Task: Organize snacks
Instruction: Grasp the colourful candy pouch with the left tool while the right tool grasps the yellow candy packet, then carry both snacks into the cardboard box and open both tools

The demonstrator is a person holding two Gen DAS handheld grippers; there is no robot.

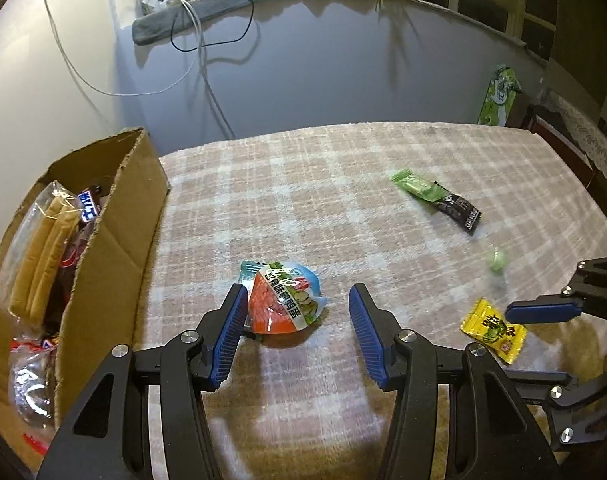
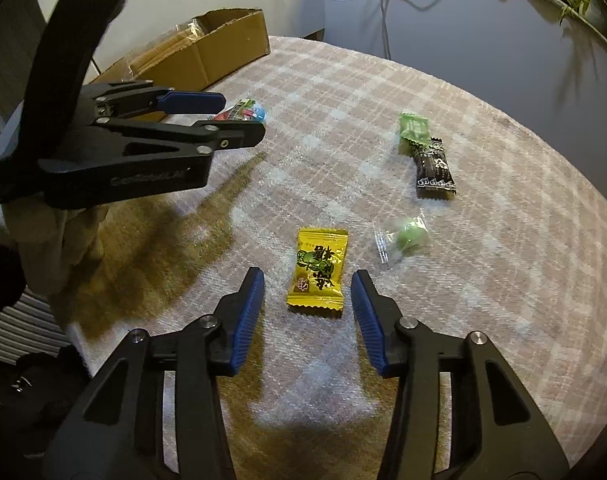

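Observation:
A triangular orange, blue and white snack packet (image 1: 283,304) lies on the plaid cloth between the jaws of my left gripper (image 1: 296,290). The left pad overlaps the packet's edge and the right pad stands apart, so the gripper is open. From the right wrist, the left gripper (image 2: 243,118) hovers over that packet (image 2: 243,114). My right gripper (image 2: 306,274) is open astride a yellow candy packet (image 2: 317,272), with its pads clear of the wrapper. One of its blue pads (image 1: 543,312) reaches over the yellow packet (image 1: 495,330). A cardboard box (image 1: 115,240) with several snacks stands at the left.
A green packet (image 2: 413,128), a black packet (image 2: 435,172) and a green sweet in clear wrap (image 2: 409,236) lie on the cloth-covered table (image 2: 343,80) to the right. A green bag (image 1: 499,96) leans at the far edge. Cables hang on the wall behind.

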